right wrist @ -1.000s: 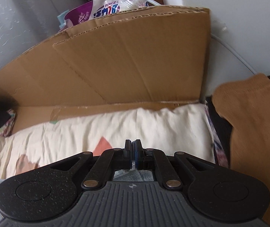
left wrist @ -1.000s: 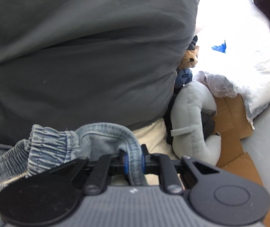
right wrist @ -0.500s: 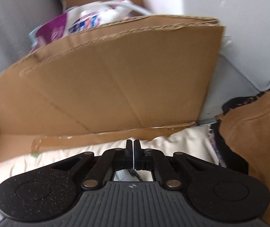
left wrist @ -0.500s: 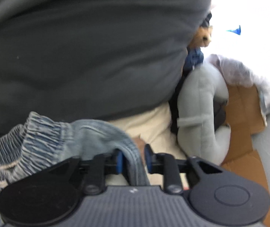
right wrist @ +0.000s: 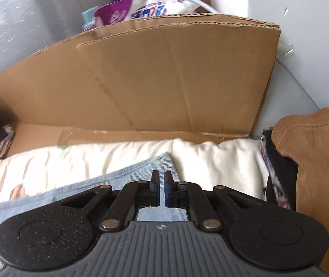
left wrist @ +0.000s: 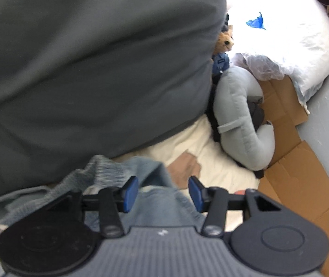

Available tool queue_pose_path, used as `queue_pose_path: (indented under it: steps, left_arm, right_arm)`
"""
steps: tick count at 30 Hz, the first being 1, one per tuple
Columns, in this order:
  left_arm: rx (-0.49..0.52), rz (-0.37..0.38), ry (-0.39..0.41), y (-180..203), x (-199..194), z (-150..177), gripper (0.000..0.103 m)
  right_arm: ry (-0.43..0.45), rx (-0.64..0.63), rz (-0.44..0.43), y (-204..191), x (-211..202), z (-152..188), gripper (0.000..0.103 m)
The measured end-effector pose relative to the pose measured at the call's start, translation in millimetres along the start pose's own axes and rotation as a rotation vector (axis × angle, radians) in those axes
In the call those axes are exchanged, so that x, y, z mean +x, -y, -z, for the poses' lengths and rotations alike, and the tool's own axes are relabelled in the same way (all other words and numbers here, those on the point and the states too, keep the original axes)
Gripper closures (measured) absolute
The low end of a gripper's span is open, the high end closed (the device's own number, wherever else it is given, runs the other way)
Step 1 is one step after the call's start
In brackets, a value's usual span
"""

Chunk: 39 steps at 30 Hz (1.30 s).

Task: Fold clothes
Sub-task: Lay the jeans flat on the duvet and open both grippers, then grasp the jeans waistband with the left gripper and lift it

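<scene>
Light blue denim shorts (left wrist: 109, 170) with an elastic waistband lie on cream bedding (left wrist: 210, 161). My left gripper (left wrist: 163, 190) hovers just over them, its jaws opening. A fold of denim sits between the blue pads (left wrist: 131, 192), which do not press on it. In the right wrist view the other end of the denim (right wrist: 122, 177) lies flat on the bedding (right wrist: 210, 159). My right gripper (right wrist: 161, 189) sits low over it, its pads a narrow slit apart with nothing pinched between them.
A big dark grey cushion (left wrist: 95, 69) fills the left. Beside it lie a grey plush toy (left wrist: 236, 115), a white plastic-wrapped pillow (left wrist: 291, 34) and flat cardboard (left wrist: 303, 180). A cardboard wall (right wrist: 164, 80) stands ahead of the right gripper. A brown garment (right wrist: 314, 161) lies to its right.
The left pads have parted and let go of the denim fold, which has sunk. The right pads were tight together and now show a slit, with the denim spread out beneath them.
</scene>
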<state>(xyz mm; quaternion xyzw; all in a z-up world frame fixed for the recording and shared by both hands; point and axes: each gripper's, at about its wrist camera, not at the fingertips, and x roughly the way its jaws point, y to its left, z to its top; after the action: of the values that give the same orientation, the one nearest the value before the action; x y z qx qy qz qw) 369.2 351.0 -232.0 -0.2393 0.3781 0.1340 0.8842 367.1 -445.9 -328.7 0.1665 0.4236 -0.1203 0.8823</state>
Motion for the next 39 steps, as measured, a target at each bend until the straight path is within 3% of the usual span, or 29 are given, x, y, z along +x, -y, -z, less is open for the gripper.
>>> queue_pose_path:
  steps: [15, 17, 27, 35, 37, 39]
  left_arm:
    - [-0.040, -0.161, -0.045, -129, -90, 64, 0.047]
    - [-0.050, -0.180, -0.051, -144, -95, 75, 0.045]
    - [-0.073, -0.225, -0.104, -197, -81, 132, 0.044]
    - [-0.099, -0.223, -0.093, -225, -44, 155, 0.038]
    - [-0.090, -0.211, -0.086, -223, -38, 159, 0.043]
    - [-0.076, -0.193, -0.078, -219, -35, 162, 0.071]
  right_arm:
    - [-0.058, -0.095, -0.134, -38, -55, 47, 0.097]
    - [-0.067, -0.109, -0.145, -43, -62, 55, 0.081]
    - [-0.082, -0.189, -0.228, -84, -88, 86, 0.071]
    - [-0.160, -0.301, -0.339, -135, -66, 110, 0.071]
    - [-0.163, -0.328, -0.359, -148, -62, 118, 0.071]
    - [-0.164, -0.327, -0.377, -158, -59, 127, 0.071]
